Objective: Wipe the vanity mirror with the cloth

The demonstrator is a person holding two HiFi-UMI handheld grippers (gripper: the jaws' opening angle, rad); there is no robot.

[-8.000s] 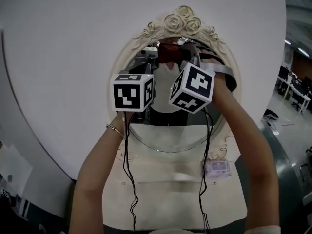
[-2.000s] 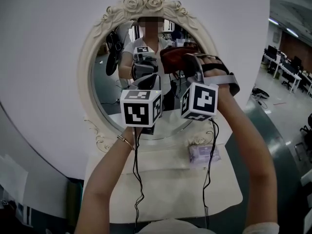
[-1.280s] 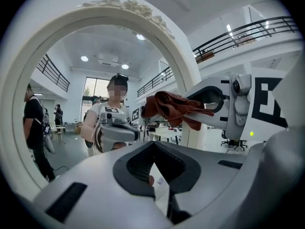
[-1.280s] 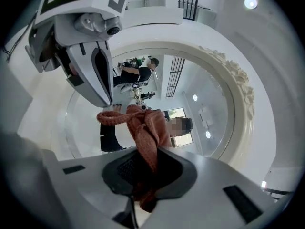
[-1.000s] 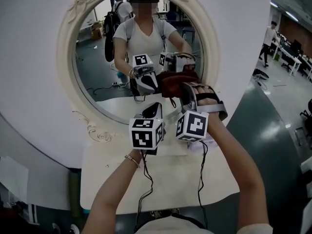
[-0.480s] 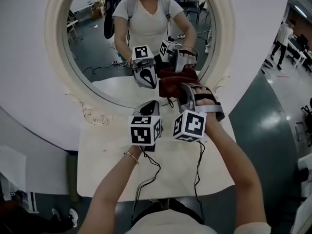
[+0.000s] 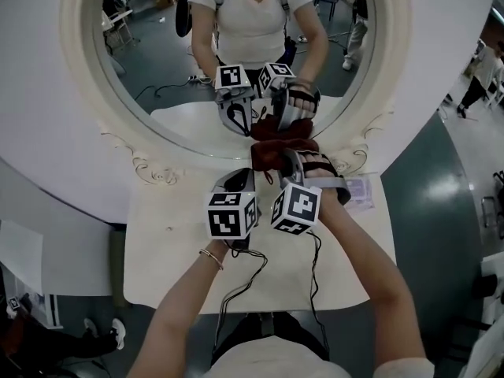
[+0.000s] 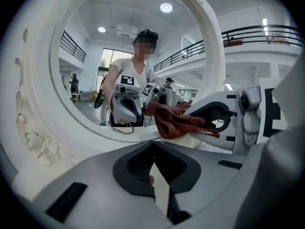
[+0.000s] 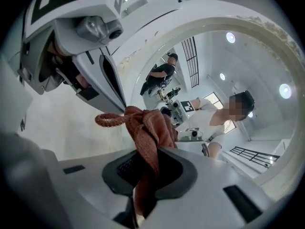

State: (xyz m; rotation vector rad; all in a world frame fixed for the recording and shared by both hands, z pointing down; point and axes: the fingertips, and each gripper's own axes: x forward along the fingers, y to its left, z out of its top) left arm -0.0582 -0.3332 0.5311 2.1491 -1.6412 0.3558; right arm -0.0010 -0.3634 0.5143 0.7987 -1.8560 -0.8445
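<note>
Right hand-held gripper point(image 9: 147, 175) around cloth point(image 9: 149, 128)

Since the earliest picture, the right tool point(image 7: 282, 157) and the cloth point(image 7: 276, 148) clamped in it have been brought down from the top of the glass, just under the rose crest. They are now at the lower rim of the vanity mirror point(image 7: 161, 150). The left tool point(image 7: 239, 181) has been lowered alongside it, from in front of the glass to a position over the surface point(image 7: 169, 258) below the rim. The head view has been tilted downward: more of the surface is shown, and the crest is cut off.
</note>
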